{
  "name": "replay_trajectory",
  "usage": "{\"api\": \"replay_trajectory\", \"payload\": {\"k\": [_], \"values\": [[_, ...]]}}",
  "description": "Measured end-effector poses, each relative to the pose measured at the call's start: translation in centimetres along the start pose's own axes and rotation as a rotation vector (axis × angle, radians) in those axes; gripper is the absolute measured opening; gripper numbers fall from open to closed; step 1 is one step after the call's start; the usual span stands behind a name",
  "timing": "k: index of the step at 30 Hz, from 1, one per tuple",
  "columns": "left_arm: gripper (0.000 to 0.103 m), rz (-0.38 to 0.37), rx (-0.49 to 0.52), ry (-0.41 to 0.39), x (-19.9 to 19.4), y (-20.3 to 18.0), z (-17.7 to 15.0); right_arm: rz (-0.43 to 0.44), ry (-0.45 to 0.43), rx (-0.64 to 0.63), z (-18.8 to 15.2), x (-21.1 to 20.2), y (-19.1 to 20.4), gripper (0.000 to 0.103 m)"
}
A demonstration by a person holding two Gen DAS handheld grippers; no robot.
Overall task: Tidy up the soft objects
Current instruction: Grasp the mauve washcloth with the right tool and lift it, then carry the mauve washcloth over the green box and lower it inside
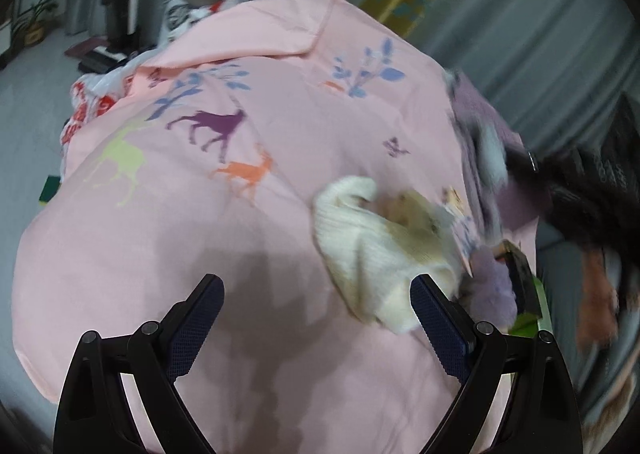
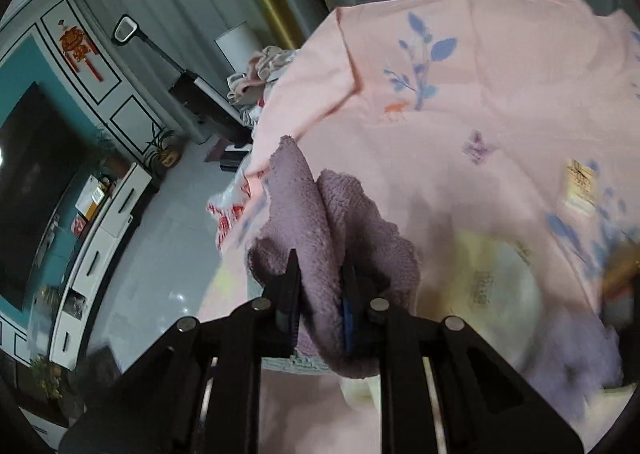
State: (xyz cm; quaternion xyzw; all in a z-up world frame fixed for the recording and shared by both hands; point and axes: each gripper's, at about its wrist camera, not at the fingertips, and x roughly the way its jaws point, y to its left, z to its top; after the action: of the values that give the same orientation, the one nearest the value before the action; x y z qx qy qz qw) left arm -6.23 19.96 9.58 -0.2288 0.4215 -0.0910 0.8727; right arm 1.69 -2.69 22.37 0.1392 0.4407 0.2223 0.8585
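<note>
We've got the right gripper pinching a fuzzy lavender towel up off the pink sheet, probably so it hangs free for sorting. It's plush and bunched, folded over itself between the jaws. The left gripper hovers spread wide and empty, just beside a crumpled cream knit lying on the sheet.

Left claw spread wide — pink sheet below, cream knit beside

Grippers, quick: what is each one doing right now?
Left gripper: open, empty, above the pink sheet.
Right gripper: shut on the purple fleece cloth.
</note>
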Motion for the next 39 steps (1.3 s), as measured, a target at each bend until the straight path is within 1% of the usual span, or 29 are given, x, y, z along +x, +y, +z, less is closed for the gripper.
{"api": "replay_trajectory", "payload": {"k": [1,2,3,6,8,10,12,13,14,15,16,17,18,20,22,24,25,27,29,31,32,34,35,37,39], "values": [[0.095,-0.003,0.018,0.003,0.1,-0.8,-0.3,-0.007,0.009,0.009,-1.0,-0.4,-0.5,0.018],[0.095,-0.005,0.034,0.008,0.2,-1.5,-0.6,-0.019,0.03,0.023,-3.0,-1.3,-1.5,0.018],[0.095,-0.01,0.053,0.014,0.3,-2.4,-1.0,-0.018,0.04,0.034,-4.0,-1.2,-2.3,0.018],[0.094,-0.025,0.097,0.037,0.8,-4.5,-2.3,-0.028,0.068,0.138,-8.3,-1.9,-5.6,0.019],[0.093,-0.031,0.137,0.062,1.4,-5.9,-3.4,-0.054,0.084,0.18,-10.2,-1.8,-6.8,0.02],[0.09,-0.037,0.166,0.084,2.0,-7.2,-4.3,-0.057,0.097,0.245,-12.6,-2.1,-8.6,0.02],[0.087,-0.051,0.193,0.112,2.8,-8.4,-5.3,-0.054,0.125,0.299,-13.9,-1.6,-10.2,0.023],[0.087,-0.063,0.211,0.133,3.3,-9.1,-6.0,-0.069,0.135,0.312,-14.3,-1.7,-10.6,0.023],[0.087,-0.068,0.219,0.145,3.6,-9.6,-6.4,-0.103,0.141,0.32,-14.6,-1.7,-11.1,0.026],[0.087,-0.08,0.23,0.16,4.0,-10.1,-6.9,-0.144,0.135,0.321,-14.8,-1.5,-11.6,0.035],[0.087,-0.092,0.242,0.178,4.4,-10.7,-7.5,-0.164,0.13,0.322,-14.8,-1.5,-11.8,0.042],[0.086,-0.097,0.254,0.195,4.8,-11.2,-7.9,-0.189,0.111,0.33,-14.9,-1.6,-12.1,0.057],[0.081,-0.1,0.268,0.208,5.1,-11.8,-8.5,-0.191,0.091,0.339,-14.8,-1.9,-12.4,0.064],[0.072,-0.097,0.306,0.235,5.6,-13.0,-9.6,-0.18,0.068,0.357,-14.8,-2.7,-12.7,0.066],[0.071,-0.1,0.33,0.256,6.0,-13.9,-10.4,-0.162,0.04,0.373,-15.1,-3.8,-13.3,0.073],[0.071,-0.109,0.354,0.269,6.3,-14.8,-11.3,-0.149,0.018,0.387,-15.3,-4.6,-13.7,0.087],[0.071,-0.11,0.364,0.274,6.4,-15.1,-11.5,-0.146,0.013,0.393,-15.4,-4.7,-13.9,0.088],[0.071,-0.114,0.379,0.283,6.8,-15.7,-12.1,-0.134,0.015,0.414,-16.3,-5.1,-14.9,0.089],[0.071,-0.116,0.39,0.298,7.5,-16.3,-12.6,-0.111,0.027,0.438,-16.9,-4.6,-15.6,0.089],[0.066,-0.106,0.402,0.311,8.4,-16.7,-12.9,-0.069,0.038,0.443,-17.3,-3.8,-16.2,0.089],[0.06,-0.094,0.407,0.318,8.9,-16.8,-13.2,-0.046,0.042,0.443,-17.5,-3.0,-16.4,0.089],[0.058,-0.079,0.397,0.324,9.6,-16.8,-13.4,-0.035,0.055,0.453,-17.6,-2.0,-16.8,0.086],[0.057,-0.083,0.39,0.321,9.8,-16.7,-13.5,-0.035,0.057,0.451,-17.6,-1.5,-16.9,0.083],[0.055,-0.091,0.391,0.312,9.9,-16.6,-13.4,-0.032,0.035,0.424,-17.4,-1.3,-16.7,0.076],[0.046,-0.098,0.401,0.303,9.8,-16.7,-13.3,0.012,0.058,0.44,-17.4,-0.7,-16.7,0.053]]}}
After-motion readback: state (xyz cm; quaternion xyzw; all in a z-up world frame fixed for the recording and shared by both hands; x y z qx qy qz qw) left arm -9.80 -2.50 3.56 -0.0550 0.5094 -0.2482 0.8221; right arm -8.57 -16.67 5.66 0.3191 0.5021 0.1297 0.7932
